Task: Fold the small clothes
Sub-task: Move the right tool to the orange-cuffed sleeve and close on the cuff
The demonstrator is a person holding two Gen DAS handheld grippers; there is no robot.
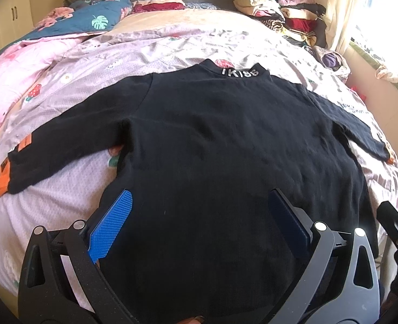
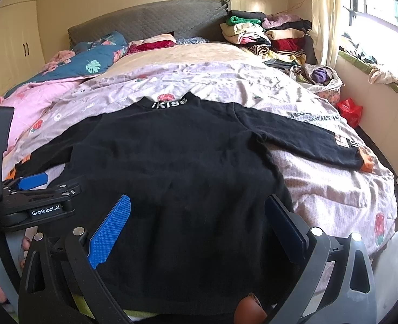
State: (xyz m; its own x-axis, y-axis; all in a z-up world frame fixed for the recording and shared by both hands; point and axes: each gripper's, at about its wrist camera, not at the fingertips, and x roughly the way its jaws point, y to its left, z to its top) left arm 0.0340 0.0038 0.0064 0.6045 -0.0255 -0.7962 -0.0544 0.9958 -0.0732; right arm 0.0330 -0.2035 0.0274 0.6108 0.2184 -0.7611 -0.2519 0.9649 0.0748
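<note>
A black top (image 1: 212, 140) lies flat on a bed (image 1: 171, 43), collar away from the cameras, both sleeves spread out to the sides (orange trim at the cuffs). White letters mark the collar. The left gripper (image 1: 201, 216) hangs over the hem's left part, jaws spread wide, holding nothing. The right gripper (image 2: 199, 218) hangs over the hem's right part, equally wide and empty. Folded clothes (image 2: 266, 35) are stacked at the far right corner by the headboard (image 2: 150, 19).
</note>
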